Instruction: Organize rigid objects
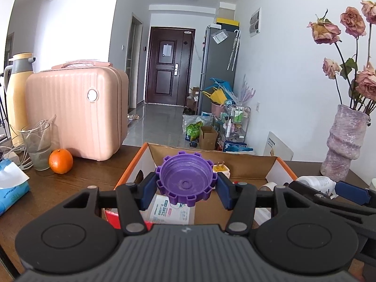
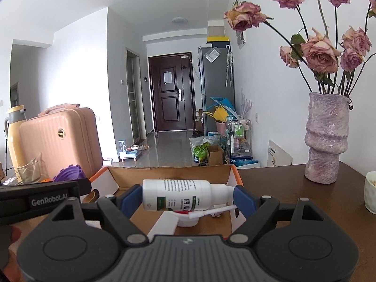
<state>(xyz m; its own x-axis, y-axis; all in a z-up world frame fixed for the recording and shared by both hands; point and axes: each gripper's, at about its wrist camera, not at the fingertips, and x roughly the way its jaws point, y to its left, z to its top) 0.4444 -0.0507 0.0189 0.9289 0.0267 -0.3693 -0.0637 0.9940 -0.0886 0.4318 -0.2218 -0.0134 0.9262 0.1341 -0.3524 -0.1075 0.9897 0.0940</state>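
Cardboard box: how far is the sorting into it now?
Done: the cardboard box already holds a white plug, a small white cup and some papers. In hand: the left gripper grips a purple toothed cap and the right gripper a white bottle, both above the box. Left: lowering and releasing both. Whether the orange also belongs there, I cannot tell.

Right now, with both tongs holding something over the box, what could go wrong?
1. The white bottle is pinched end to end, cap against one pad and base against the other, so it might pivot or pop out of the right tongs.
2. The left tongs grip the purple toothed cap only at its ridged rim; it could slip.
3. The two tongs sit close together above the cardboard box and might bump when releasing.
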